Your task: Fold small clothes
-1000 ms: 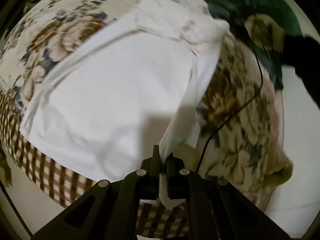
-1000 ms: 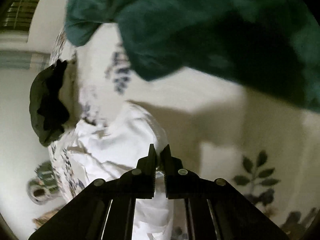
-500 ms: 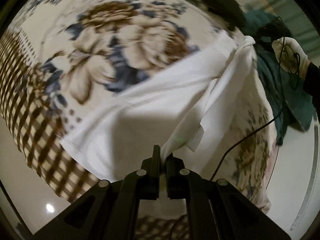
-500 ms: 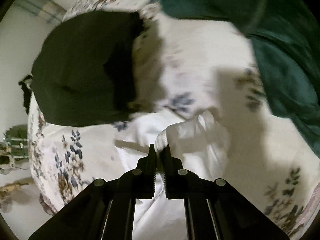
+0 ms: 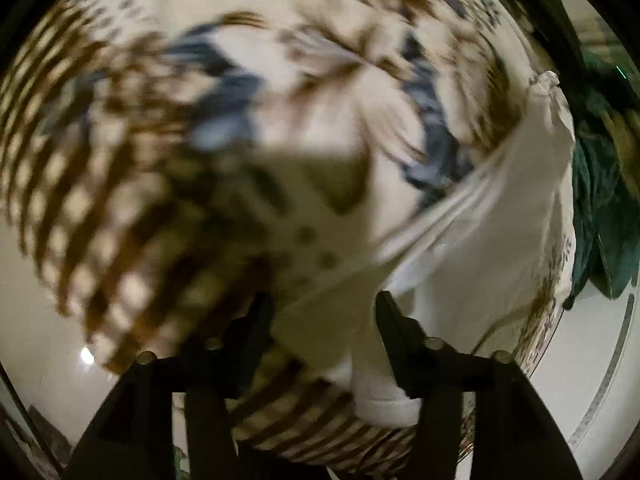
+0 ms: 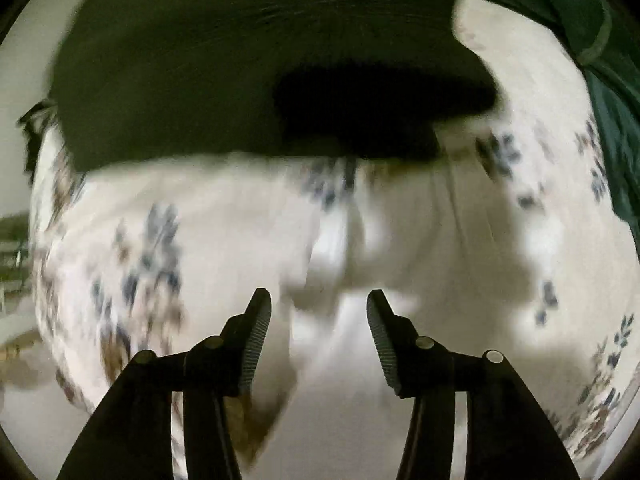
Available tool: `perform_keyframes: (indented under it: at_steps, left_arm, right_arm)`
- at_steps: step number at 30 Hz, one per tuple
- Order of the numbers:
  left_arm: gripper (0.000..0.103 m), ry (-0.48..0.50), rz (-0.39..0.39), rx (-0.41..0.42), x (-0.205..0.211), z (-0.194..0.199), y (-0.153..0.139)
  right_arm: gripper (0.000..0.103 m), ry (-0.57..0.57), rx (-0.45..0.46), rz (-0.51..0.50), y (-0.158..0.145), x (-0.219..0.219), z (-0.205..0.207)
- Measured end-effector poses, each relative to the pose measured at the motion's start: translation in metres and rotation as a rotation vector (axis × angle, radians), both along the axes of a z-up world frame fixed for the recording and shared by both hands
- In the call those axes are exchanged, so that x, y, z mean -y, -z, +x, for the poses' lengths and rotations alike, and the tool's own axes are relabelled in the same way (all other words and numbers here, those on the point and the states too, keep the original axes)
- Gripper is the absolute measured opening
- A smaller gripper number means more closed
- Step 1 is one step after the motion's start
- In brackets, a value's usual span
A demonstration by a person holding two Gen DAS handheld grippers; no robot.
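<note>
A white garment (image 5: 492,232) lies on the floral bedspread (image 5: 280,80), stretched from the lower middle to the upper right of the left wrist view. My left gripper (image 5: 324,304) is open, with the garment's near end lying loose between the spread fingers. In the right wrist view the same white garment (image 6: 360,360) lies below my right gripper (image 6: 318,300), which is open with nothing between its ribbed pads (image 6: 378,332). Both views are blurred by motion.
A dark olive garment (image 6: 220,72) lies on the bed beyond the right gripper. A teal green garment (image 6: 608,100) is at the right; it also shows in the left wrist view (image 5: 600,208). The bed's checked border (image 5: 100,240) and pale floor (image 5: 36,328) are at left.
Both grippers have opened and let go of the white garment, which now lies on the bed. Both cameras have swung; the dark garment fills more of the right view.
</note>
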State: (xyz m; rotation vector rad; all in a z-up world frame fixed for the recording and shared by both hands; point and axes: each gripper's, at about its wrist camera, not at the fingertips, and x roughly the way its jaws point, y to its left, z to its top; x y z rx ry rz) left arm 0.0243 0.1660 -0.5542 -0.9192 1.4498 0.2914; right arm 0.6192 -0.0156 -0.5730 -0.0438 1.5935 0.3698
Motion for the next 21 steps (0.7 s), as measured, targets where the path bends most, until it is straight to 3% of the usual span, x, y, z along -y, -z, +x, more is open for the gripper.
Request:
perform_keyframes:
  at_steps: [5, 8, 12, 13, 14, 15, 16, 18, 21]
  left_arm:
    - [0.052, 0.067, 0.010, -0.002, -0.007, 0.006, -0.008]
    - [0.052, 0.171, 0.045, 0.003, 0.008, 0.021, -0.009]
    - [0.051, 0.329, 0.123, -0.034, 0.044, 0.038, 0.003]
    - [0.048, 0.355, 0.146, -0.034, 0.051, 0.039, 0.005]
    - [0.026, 0.372, 0.162, -0.026, 0.057, 0.038, 0.007]
    - [0.014, 0.382, 0.161, -0.026, 0.061, 0.038, 0.009]
    - [0.014, 0.390, 0.167, -0.028, 0.064, 0.037, 0.010]
    - [0.010, 0.412, 0.196, -0.023, 0.070, 0.035, 0.008]
    - [0.008, 0.446, 0.232, -0.060, 0.079, 0.033, 0.002]
  right_arm:
    - [0.053, -0.096, -0.044, -0.013, -0.024, 0.052, -0.117]
    - [0.053, -0.086, -0.157, -0.023, -0.003, 0.089, -0.210]
    - [0.053, 0.050, -0.367, 0.018, 0.041, 0.139, -0.320]
    - [0.053, 0.086, -0.413, 0.031, 0.053, 0.150, -0.348]
    - [0.053, 0.125, -0.449, 0.047, 0.063, 0.159, -0.376]
    - [0.051, 0.149, -0.473, 0.055, 0.071, 0.164, -0.396]
    - [0.047, 0.173, -0.496, 0.081, 0.078, 0.169, -0.419]
    - [0.014, 0.200, -0.524, 0.144, 0.087, 0.174, -0.462]
    - [0.004, 0.205, -0.526, 0.174, 0.093, 0.179, -0.502]
